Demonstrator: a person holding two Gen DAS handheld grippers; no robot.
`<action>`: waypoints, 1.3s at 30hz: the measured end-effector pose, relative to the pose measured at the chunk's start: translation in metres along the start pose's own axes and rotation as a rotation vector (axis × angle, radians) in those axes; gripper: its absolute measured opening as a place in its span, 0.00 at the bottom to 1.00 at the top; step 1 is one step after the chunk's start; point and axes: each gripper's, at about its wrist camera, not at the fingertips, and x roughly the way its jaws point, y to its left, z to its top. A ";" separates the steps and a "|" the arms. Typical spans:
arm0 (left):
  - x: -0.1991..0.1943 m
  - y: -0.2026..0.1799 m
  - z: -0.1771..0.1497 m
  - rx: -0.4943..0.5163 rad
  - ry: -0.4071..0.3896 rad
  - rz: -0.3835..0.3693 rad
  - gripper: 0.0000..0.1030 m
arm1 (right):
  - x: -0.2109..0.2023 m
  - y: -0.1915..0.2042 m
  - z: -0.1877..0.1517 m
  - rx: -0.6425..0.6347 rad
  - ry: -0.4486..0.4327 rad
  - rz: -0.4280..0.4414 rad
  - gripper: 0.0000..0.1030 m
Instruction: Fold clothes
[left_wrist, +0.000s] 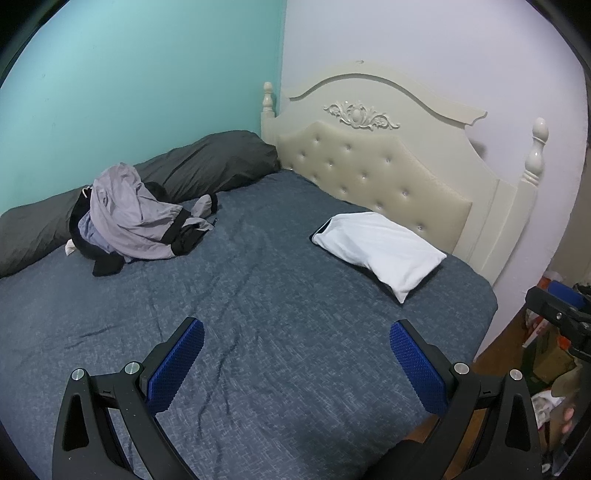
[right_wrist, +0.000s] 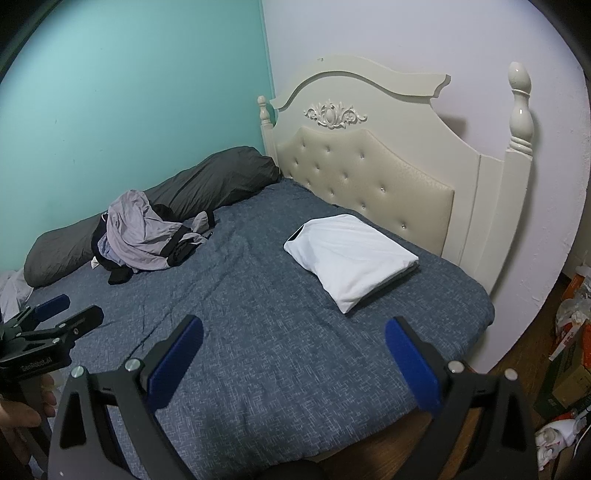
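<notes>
A heap of clothes (left_wrist: 136, 218), pale lilac-grey and black, lies crumpled at the far left of the bed, against a dark grey bolster. The right wrist view shows the same heap (right_wrist: 147, 236). My left gripper (left_wrist: 297, 332) hangs open over the near part of the blue bedspread (left_wrist: 258, 295), empty, well short of the heap. My right gripper (right_wrist: 293, 328) is open and empty too, above the bed's near right edge. The left gripper (right_wrist: 55, 317) also shows at the left of the right wrist view, held by a hand (right_wrist: 22, 413).
A white folded cloth or pillow (left_wrist: 380, 251) lies near the cream tufted headboard (left_wrist: 369, 173). A dark grey bolster (left_wrist: 207, 162) runs along the teal wall. Boxes and clutter (right_wrist: 569, 362) stand on the wooden floor at the right of the bed.
</notes>
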 end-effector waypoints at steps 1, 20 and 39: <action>0.000 0.000 0.000 -0.001 0.001 -0.002 1.00 | 0.000 0.000 0.000 0.000 0.000 0.000 0.97; 0.001 -0.001 -0.002 0.001 0.004 -0.010 1.00 | -0.001 -0.001 0.000 0.004 -0.004 0.001 0.97; 0.001 -0.002 -0.001 0.001 0.002 -0.001 1.00 | 0.000 -0.002 0.001 0.004 -0.009 0.002 0.97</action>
